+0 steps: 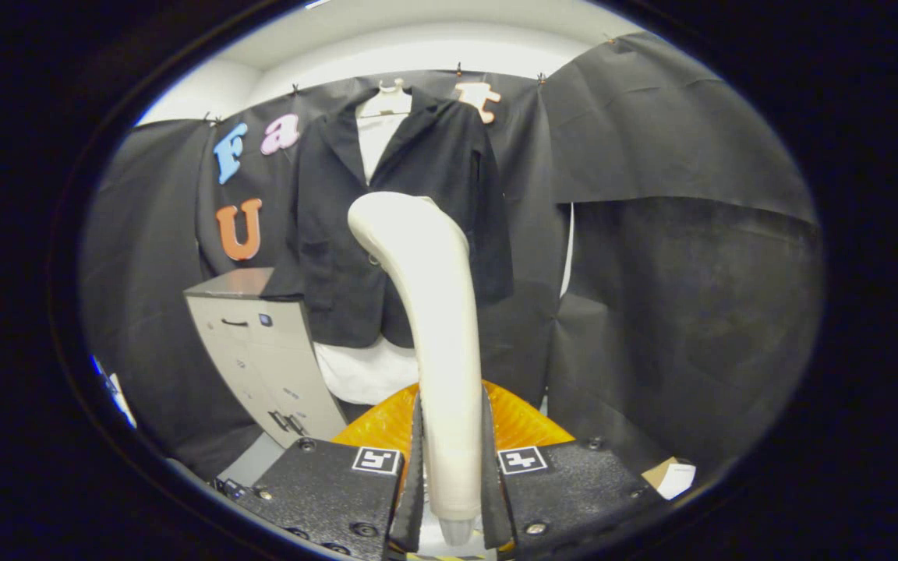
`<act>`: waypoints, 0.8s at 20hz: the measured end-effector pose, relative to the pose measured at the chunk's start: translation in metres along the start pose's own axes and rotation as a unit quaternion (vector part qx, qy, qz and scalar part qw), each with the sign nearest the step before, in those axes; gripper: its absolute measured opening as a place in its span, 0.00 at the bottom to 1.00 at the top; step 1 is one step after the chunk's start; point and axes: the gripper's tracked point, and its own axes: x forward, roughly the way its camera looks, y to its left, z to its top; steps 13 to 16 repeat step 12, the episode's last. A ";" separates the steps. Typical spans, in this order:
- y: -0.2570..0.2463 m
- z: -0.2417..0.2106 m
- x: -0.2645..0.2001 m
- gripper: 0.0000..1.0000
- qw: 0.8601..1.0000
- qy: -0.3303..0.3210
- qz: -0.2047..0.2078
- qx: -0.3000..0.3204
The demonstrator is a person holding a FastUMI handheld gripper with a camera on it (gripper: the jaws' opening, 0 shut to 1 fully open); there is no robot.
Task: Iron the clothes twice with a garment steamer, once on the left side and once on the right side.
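Note:
A cream garment steamer [433, 312] stands upright between my fingers, its handle pressed from both sides by my gripper [453, 475], which is shut on it. Its bent head points toward the clothes beyond. A black jacket [418, 202] over a white shirt [375, 140] hangs on a hanger against the black cloth wall, straight ahead of the steamer head and some way off. The shirt's white hem [363, 370] shows below the jacket. The steamer hides the jacket's middle.
A grey drawer cabinet [262, 351] stands below and left of the jacket. An orange ribbed object [519, 421] lies just behind my fingers. A cardboard piece with white paper [671, 475] lies at the lower right. Black cloth covers the walls.

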 end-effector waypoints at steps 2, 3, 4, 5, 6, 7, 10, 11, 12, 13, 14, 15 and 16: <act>0.000 0.002 -0.019 0.33 1.000 -0.010 0.016 0.001; 0.001 -0.001 -0.028 0.32 1.000 -0.011 0.024 0.004; 0.003 -0.001 -0.036 0.32 0.999 -0.011 0.032 0.009; 0.004 -0.002 -0.043 0.32 0.999 -0.011 0.037 0.013; 0.005 -0.003 -0.048 0.32 0.999 -0.012 0.039 0.013; 0.005 -0.005 -0.052 0.32 0.999 -0.015 0.038 0.013; 0.009 -0.004 -0.059 0.33 0.999 -0.024 0.028 0.014; 0.012 -0.003 -0.061 0.33 0.999 -0.028 0.025 0.012; 0.017 -0.002 -0.062 0.33 0.999 -0.032 0.024 0.010; 0.017 -0.002 -0.062 0.33 0.999 -0.032 0.024 0.010; 0.017 -0.002 -0.062 0.33 0.999 -0.032 0.024 0.010; 0.017 -0.002 -0.062 0.33 0.999 -0.032 0.024 0.010; 0.017 -0.002 -0.062 0.33 0.999 -0.032 0.024 0.010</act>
